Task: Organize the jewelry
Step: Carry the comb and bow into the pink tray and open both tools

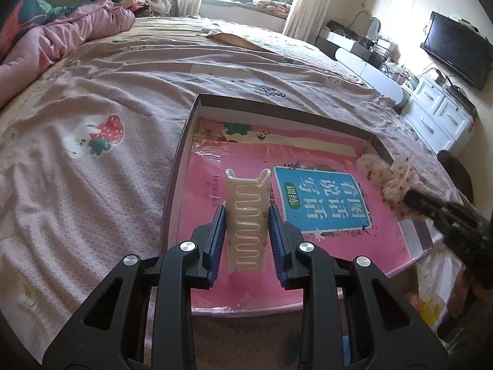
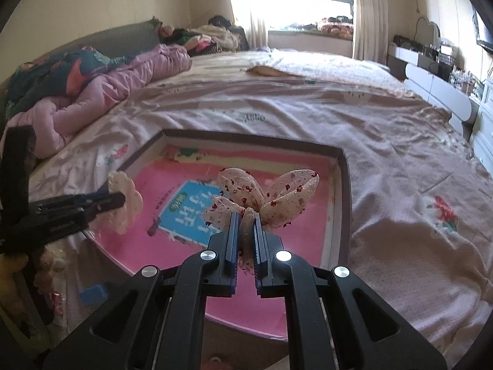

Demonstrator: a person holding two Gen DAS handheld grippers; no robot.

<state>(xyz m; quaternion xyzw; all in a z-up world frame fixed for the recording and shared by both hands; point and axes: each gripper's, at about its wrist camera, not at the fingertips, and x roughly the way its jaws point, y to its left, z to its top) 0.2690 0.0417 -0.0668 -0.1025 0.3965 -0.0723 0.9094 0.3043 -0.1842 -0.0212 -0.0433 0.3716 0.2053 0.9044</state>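
1. Between the left gripper's (image 1: 245, 215) blue pads stands a cream comb-style hair clip (image 1: 246, 215), gripped across its width; the jaws are closed down to a narrow gap that the clip fills, and its long axis runs straight out ahead of them, the forked end furthest away
2. Pinched in the right gripper (image 2: 246, 228) is a dotted fabric hair bow (image 2: 268, 195); those jaws are pressed almost together on the bow's knot, and its loops fan out beyond and above the fingertips
3. Below and ahead of both pairs of jaws lies the shallow cardboard box (image 1: 197, 108) on the bed (image 1: 92, 92), its floor covered by a pink children's book (image 1: 323, 203) in plastic wrap
4. From the left wrist view the right gripper (image 1: 437, 209) comes in from the far right, the bow hanging over the box's right rim; from the right wrist view the left gripper (image 2: 123, 199) sits off to the left at the box's near-left edge
5. My reading: both pieces look bound for the box. The clip hangs over the book's middle with its length along the box, so the left hand seems nearer to setting down; the bow sits nearer the right wall
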